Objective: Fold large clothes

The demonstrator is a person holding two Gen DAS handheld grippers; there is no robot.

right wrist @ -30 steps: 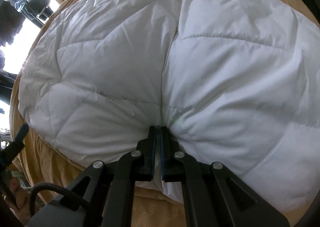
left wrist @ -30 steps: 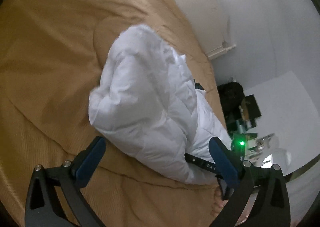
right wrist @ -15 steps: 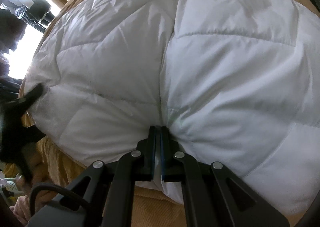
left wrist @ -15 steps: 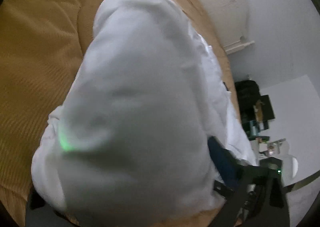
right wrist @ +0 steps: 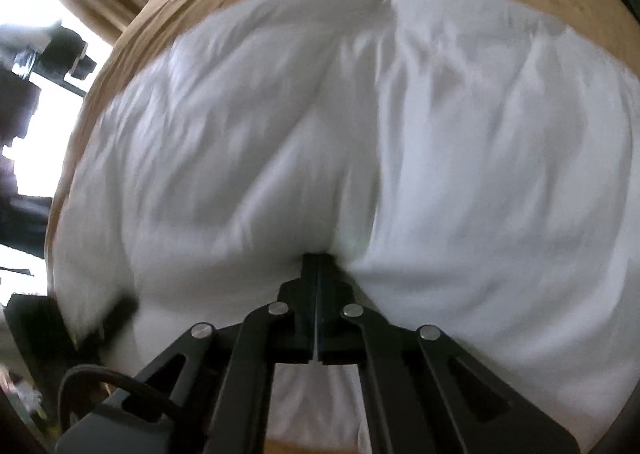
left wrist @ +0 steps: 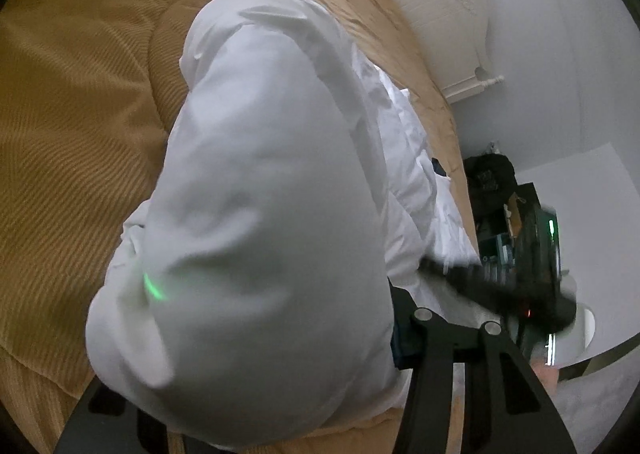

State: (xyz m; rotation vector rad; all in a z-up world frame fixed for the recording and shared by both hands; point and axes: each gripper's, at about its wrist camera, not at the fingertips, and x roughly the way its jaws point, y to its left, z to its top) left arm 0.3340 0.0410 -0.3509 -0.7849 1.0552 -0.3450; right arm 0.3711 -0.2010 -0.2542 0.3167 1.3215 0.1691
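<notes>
Left gripper (left wrist: 256,394), wide a second ago, now closing around puffy white quilted coat (left wrist: 272,213); right gripper (right wrist: 316,266) stays clamped on its hem, so two-handed fold looks imminent.

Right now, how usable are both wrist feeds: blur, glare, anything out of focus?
Left wrist: white puffer jacket fills the lens, soft and out of focus, with a green light glint; mustard bedspread sharper. Right wrist: motion blur smears the jacket; window blown out; right hand-held gripper stays crisp.
</notes>
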